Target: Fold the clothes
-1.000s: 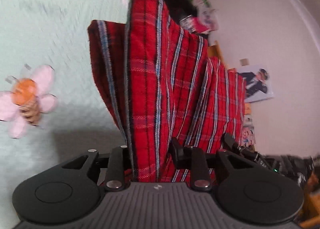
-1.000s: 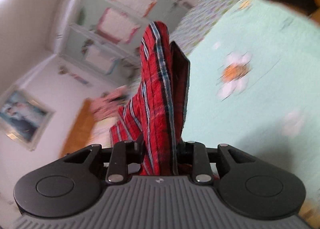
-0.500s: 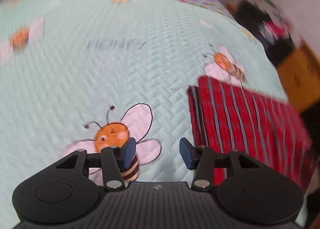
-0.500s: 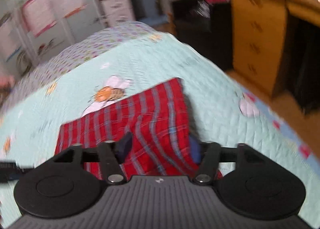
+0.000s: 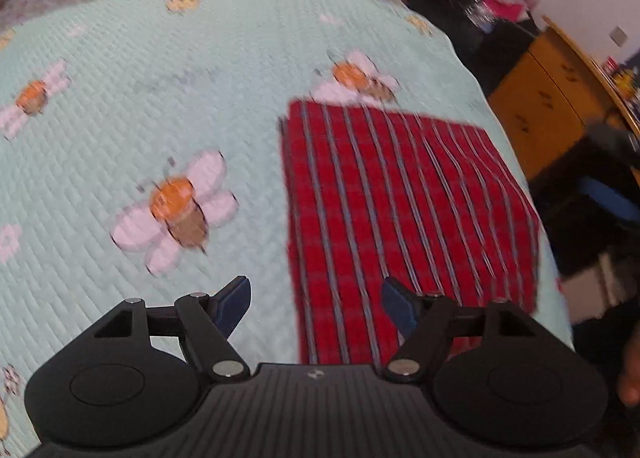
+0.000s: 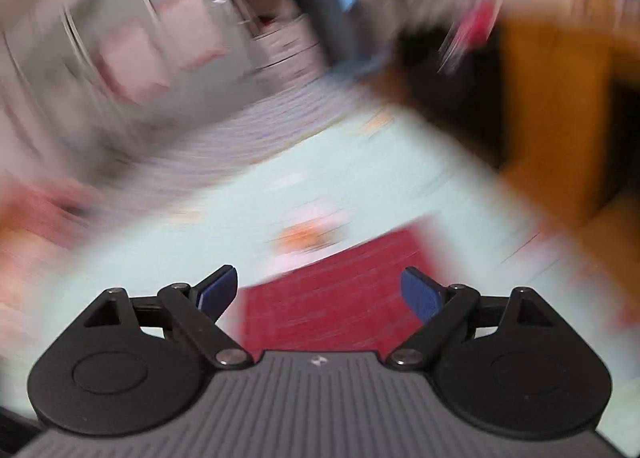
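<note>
A red plaid garment [image 5: 400, 210] lies folded into a flat rectangle on the mint quilted bedspread [image 5: 160, 98], near the bed's right edge. My left gripper [image 5: 316, 308] hovers open above its near left corner, nothing between the blue pads. In the blurred right wrist view the same red plaid garment [image 6: 340, 298] lies below my right gripper [image 6: 320, 290], which is open and empty too.
Bee and flower prints [image 5: 176, 210] dot the bedspread. An orange wooden dresser [image 5: 552, 98] and dark clutter stand past the bed's right side. A person's hand [image 5: 630, 374] shows at the right edge. Cabinets [image 6: 160, 50] line the far wall.
A second ago both grippers held the plaid garment up in the air. They let it go onto the bed, opened, and have since pulled back; the right view is swinging fast.
</note>
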Demonstrator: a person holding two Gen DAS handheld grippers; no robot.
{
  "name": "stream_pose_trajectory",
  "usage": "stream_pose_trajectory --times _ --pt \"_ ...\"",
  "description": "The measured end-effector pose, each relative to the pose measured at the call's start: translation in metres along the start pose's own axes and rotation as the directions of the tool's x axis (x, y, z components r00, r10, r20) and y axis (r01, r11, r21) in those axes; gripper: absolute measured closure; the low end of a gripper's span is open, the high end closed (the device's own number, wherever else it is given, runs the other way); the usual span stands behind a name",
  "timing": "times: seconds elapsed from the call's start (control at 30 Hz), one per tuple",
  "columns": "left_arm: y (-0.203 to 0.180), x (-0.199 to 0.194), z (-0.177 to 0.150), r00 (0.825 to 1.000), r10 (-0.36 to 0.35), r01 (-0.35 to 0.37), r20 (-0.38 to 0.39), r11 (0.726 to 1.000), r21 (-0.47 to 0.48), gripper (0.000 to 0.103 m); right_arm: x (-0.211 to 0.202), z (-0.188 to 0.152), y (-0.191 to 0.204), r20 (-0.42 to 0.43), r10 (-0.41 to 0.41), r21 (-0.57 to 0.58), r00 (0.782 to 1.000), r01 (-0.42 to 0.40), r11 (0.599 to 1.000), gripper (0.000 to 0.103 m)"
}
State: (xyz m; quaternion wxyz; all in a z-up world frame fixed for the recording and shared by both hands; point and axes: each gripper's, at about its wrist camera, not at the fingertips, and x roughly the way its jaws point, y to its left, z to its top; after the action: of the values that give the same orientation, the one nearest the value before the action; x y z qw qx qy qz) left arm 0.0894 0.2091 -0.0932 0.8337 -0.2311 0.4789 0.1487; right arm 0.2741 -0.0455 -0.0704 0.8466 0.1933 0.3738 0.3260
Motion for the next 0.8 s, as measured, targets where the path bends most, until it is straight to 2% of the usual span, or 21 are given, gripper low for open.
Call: stream_pose_trajectory --times 0.03,0.07,0.1,0.2,0.27,0.37,0.47,0.6,0.63,0.67,0.73,0.8 --pt "-0.001 0.003 -0.005 1.000 -0.011 0.011 -0.025 1.000 -0.002 0.028 0.004 0.003 -0.014 -0.030 0.103 0.081 0.994 -0.100 0.992 0.014" --pt "-0.001 0.007 -0.010 0.999 -0.022 0.022 -0.048 1.000 -0.005 0.028 0.018 0.001 -0.030 -0.051 0.135 0.148 0.990 -0.126 0.981 0.014" --pt "-0.001 0.011 -0.014 0.997 -0.034 0.034 -0.072 0.999 -0.008 0.028 0.036 -0.003 -0.046 -0.072 0.129 0.206 0.989 -0.112 0.972 0.014" --pt "-0.003 0.024 -0.021 0.994 -0.023 0.023 -0.108 1.000 0.005 0.028 0.081 -0.012 -0.096 -0.056 0.012 0.320 0.998 0.006 0.947 0.014" --pt "-0.003 0.031 -0.023 0.993 0.003 -0.001 -0.119 1.000 0.019 0.028 0.100 -0.017 -0.116 -0.042 -0.088 0.329 0.995 0.097 0.939 0.014" --pt "0.002 0.042 -0.022 0.991 0.014 -0.012 -0.133 1.000 0.021 0.028 0.114 -0.018 -0.108 -0.092 -0.168 0.200 0.982 0.183 0.963 0.013" --pt "0.005 0.044 -0.018 0.994 0.045 -0.041 -0.103 0.998 0.036 0.028 0.115 -0.015 -0.085 -0.124 -0.255 0.031 0.959 0.260 0.965 0.013" --pt "-0.001 0.045 -0.009 0.990 0.091 -0.085 -0.108 0.995 0.052 0.028 0.074 -0.015 -0.042 -0.081 -0.275 -0.133 0.958 0.263 0.956 0.013" --pt "-0.004 0.046 -0.006 0.988 0.100 -0.094 -0.115 0.994 0.060 0.028 0.063 -0.014 -0.031 -0.083 -0.299 -0.164 0.951 0.283 0.945 0.013" --pt "-0.009 0.046 -0.003 0.987 0.110 -0.103 -0.119 0.992 0.070 0.028 0.057 -0.011 -0.021 -0.101 -0.346 -0.199 0.933 0.322 0.926 0.013" --pt "-0.019 0.045 0.002 0.984 0.132 -0.121 -0.119 0.988 0.100 0.028 0.052 -0.006 -0.003 -0.143 -0.453 -0.274 0.880 0.404 0.873 0.013" --pt "-0.028 0.044 0.007 0.981 0.145 -0.130 -0.127 0.984 0.122 0.028 0.049 -0.004 0.012 -0.193 -0.521 -0.349 0.832 0.438 0.829 0.013"
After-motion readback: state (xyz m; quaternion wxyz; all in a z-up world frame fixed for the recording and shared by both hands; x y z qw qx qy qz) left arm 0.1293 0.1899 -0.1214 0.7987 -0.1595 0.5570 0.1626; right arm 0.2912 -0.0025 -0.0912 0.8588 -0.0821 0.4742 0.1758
